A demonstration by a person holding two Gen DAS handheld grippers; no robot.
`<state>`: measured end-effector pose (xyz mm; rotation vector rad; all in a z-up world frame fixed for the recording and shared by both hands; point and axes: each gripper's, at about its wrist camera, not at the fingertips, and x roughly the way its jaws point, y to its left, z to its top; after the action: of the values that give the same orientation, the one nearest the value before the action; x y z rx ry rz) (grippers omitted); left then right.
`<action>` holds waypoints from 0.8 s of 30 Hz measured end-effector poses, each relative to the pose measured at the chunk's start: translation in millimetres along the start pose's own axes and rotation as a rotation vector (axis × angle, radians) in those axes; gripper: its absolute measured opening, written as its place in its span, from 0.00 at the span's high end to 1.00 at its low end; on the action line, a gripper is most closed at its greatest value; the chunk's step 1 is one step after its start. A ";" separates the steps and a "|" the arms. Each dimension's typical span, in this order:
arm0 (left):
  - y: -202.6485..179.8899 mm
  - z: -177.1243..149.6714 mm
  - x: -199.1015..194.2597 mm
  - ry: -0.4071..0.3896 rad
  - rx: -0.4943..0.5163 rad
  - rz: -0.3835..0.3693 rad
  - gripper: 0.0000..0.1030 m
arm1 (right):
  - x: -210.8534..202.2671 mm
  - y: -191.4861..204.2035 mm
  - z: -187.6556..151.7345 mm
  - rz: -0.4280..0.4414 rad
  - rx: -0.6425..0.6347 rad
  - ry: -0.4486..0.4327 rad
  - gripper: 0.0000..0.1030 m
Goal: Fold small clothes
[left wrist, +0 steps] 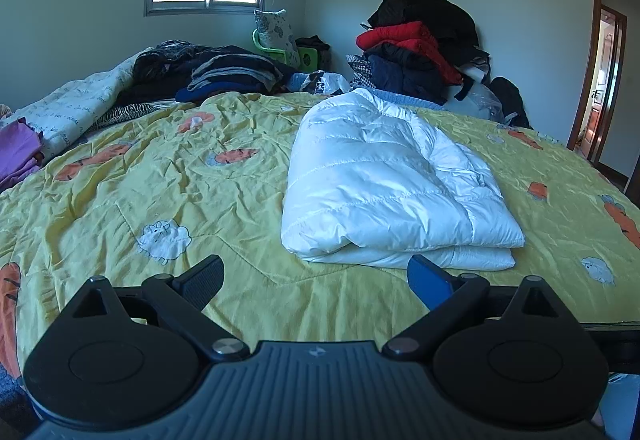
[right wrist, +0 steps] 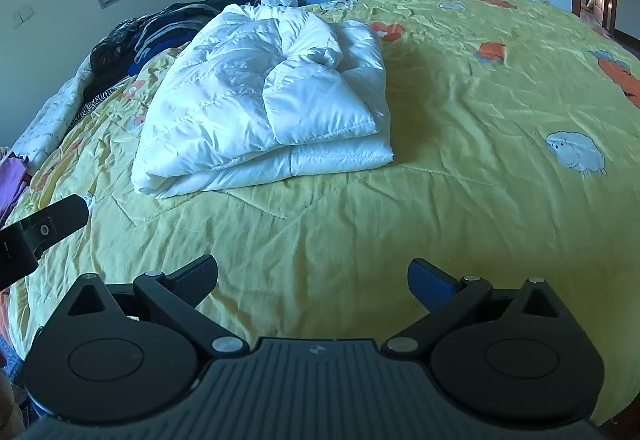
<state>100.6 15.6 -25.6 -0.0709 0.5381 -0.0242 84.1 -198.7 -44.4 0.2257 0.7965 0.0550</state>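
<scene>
A white puffy jacket (left wrist: 384,180) lies folded into a thick rectangle on the yellow bedspread (left wrist: 200,192). In the right wrist view the jacket (right wrist: 264,100) sits ahead and to the left, a sleeve laid across its top. My left gripper (left wrist: 316,276) is open, just short of the jacket's near edge, with nothing between its fingers. My right gripper (right wrist: 312,276) is open too, over bare bedspread (right wrist: 460,160) well short of the jacket. Part of the left gripper (right wrist: 44,228) shows at the left edge of the right wrist view.
Folded dark clothes (left wrist: 224,72) are stacked at the bed's far left, beside a white quilt (left wrist: 72,104) and purple cloth (left wrist: 16,152). A tall pile of black and red coats (left wrist: 420,40) stands at the far right corner. A doorway (left wrist: 604,80) opens on the right.
</scene>
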 end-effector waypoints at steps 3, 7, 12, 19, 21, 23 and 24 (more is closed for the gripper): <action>0.4 0.0 -0.2 -0.002 -0.001 0.001 0.04 | 0.4 0.7 -0.7 0.001 -0.007 0.005 0.00; 0.9 -1.7 0.6 0.002 -0.007 0.004 0.04 | 0.8 2.9 -2.5 0.008 -0.016 0.012 0.00; 0.5 -2.9 0.7 0.006 -0.010 0.004 0.04 | 2.1 4.5 -3.8 0.011 -0.020 0.022 0.00; -0.1 -3.8 1.1 0.011 -0.011 0.004 0.04 | 2.7 4.9 -4.3 0.014 -0.021 0.027 0.00; -0.9 -4.6 1.4 0.015 -0.010 0.003 0.04 | 3.6 4.4 -4.1 0.016 -0.021 0.031 0.00; -1.3 -5.3 1.4 0.017 -0.009 0.003 0.04 | 3.8 4.6 -4.2 0.018 -0.022 0.032 0.00; -0.9 -5.2 1.5 0.016 -0.009 0.003 0.04 | 3.8 4.7 -4.4 0.019 -0.022 0.033 0.00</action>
<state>99.2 14.3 -30.7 -0.0790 0.5539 -0.0189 83.8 -192.8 -49.1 0.2123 0.8261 0.0849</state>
